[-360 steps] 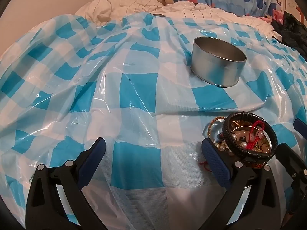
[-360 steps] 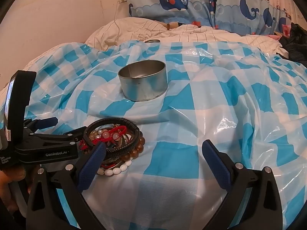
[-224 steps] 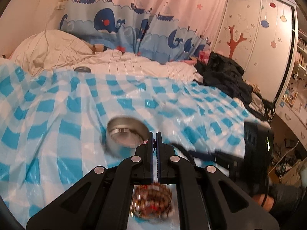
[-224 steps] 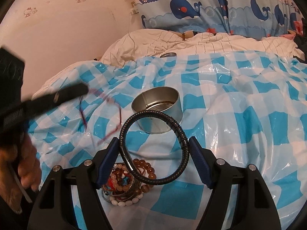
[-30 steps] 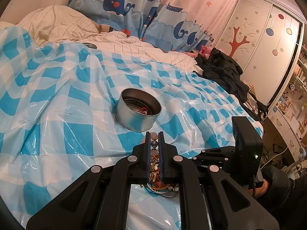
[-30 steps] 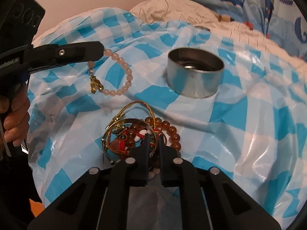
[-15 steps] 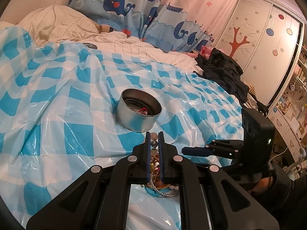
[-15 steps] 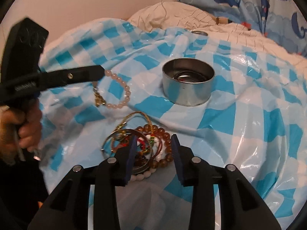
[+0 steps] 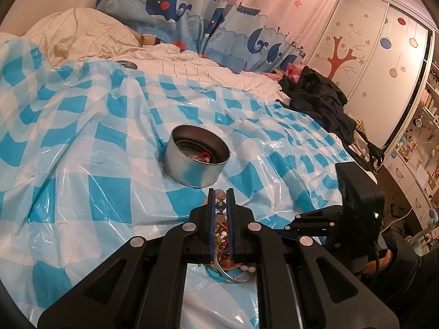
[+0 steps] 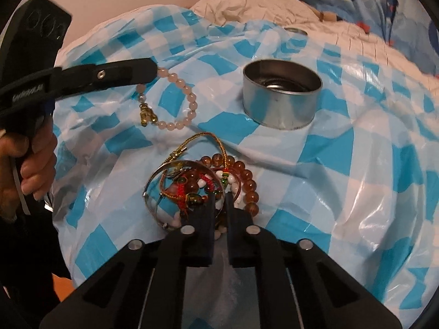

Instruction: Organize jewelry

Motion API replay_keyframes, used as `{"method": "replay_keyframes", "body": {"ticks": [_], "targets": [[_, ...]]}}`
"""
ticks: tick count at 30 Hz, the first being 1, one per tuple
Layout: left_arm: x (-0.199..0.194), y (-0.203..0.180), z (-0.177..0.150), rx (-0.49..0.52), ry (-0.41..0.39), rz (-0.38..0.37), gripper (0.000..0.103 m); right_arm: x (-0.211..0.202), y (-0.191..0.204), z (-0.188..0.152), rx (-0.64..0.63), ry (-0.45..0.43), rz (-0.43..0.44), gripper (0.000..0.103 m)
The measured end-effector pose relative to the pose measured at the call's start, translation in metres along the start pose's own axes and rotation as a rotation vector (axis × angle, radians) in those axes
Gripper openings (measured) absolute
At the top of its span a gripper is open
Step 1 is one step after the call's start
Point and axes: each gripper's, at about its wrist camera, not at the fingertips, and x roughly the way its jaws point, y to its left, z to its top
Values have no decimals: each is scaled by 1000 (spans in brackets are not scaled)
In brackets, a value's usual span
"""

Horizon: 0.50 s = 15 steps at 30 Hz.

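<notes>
While bracelets (image 10: 203, 186) crowd, tin (image 10: 281, 93) possibly reachable

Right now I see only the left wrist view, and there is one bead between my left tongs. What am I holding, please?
Observer: A whole loop of pale beads, the pink bracelet, hangs from the left tongs, with a gold charm at its low end.
Operator: Does it hang over the tin?
Observer: No. In the right wrist view it hangs to the left of the tin, apart from it, above the checked cloth.
Operator: And the right tongs?
Observer: The right tongs are nearly closed at the jewelry pile, beside a silver bangle. I cannot tell whether they grip anything.
</notes>
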Motion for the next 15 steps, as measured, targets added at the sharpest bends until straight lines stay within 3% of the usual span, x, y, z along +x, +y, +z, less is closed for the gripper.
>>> {"method": "replay_keyframes", "body": {"ticks": [15], "targets": [[1, -1, 1, 1, 0, -1, 6, -34, -19, 13, 82, -159, 56, 4]]}}
